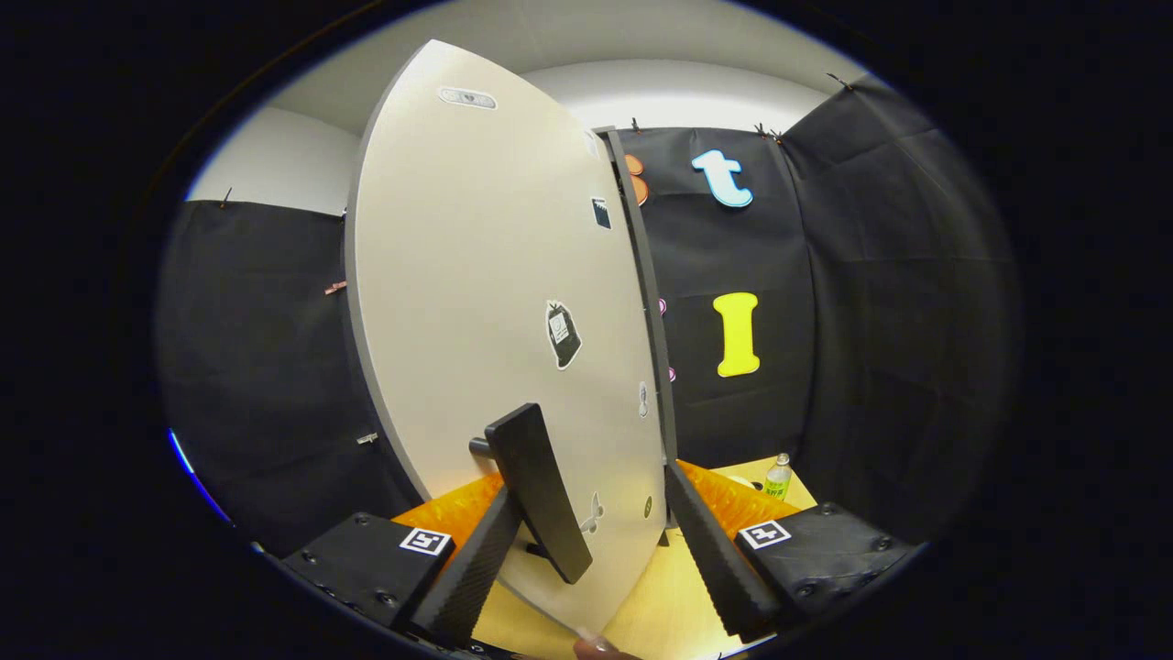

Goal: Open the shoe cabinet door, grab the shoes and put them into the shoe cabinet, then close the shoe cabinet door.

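Left to right, as seen along your gripper (596, 550). The left finger (472, 577) lies just beside the dark flat bar handle (541, 490), which stands off the pale grey cabinet door (467, 275) on a short peg. The door swings edge-on ahead of you, with small stickers scattered across its face; its dark free edge (646, 302) runs down between the fingers. The right finger (719, 559) sits beyond that edge, on the door's other side. The fingers are spread wide, straddling handle and door edge alike, and press on nothing. Whether the left finger touches the handle cannot be told.

Risks, as judged from here: if you close now, the fingers may pinch the door panel instead of the handle, or the left finger may slide off the bar's slanted face. Pulling at an angle could twist the handle free of your grip. Farther right, a small clear plastic bottle with a green label (778, 477) stands on the light wooden surface (660, 587); a wide swing might topple it. The door looks part-open.
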Action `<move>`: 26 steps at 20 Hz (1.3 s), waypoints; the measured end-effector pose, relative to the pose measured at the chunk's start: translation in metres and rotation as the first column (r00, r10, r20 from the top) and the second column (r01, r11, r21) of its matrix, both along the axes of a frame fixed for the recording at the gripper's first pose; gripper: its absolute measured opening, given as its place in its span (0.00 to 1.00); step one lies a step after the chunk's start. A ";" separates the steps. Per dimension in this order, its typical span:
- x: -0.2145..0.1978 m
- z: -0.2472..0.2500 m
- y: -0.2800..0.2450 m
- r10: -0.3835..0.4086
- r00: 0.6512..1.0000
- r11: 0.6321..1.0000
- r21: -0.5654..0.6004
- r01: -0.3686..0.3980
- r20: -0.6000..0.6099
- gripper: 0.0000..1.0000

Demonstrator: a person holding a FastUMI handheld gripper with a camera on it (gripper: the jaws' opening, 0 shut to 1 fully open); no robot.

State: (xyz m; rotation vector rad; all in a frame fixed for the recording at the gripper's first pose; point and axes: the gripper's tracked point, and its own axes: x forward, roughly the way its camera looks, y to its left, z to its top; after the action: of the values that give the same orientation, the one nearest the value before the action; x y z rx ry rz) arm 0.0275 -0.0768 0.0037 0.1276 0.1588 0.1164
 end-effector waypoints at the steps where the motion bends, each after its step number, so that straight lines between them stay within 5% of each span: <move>1: 0.003 -0.003 0.008 -0.006 1.000 1.000 0.002 0.006 -0.005 0.98; 8: 0.026 -0.005 0.061 -0.049 0.998 0.997 -0.065 0.051 0.035 0.98; 15: 0.040 -0.011 0.091 -0.188 0.981 0.979 -0.071 0.190 0.034 0.98; 26: 0.031 0.000 0.141 -0.124 0.989 0.989 -0.067 0.130 0.085 1.00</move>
State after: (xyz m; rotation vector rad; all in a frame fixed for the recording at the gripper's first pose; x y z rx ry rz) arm 0.0581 0.0637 0.0040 0.0604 0.0741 -0.0117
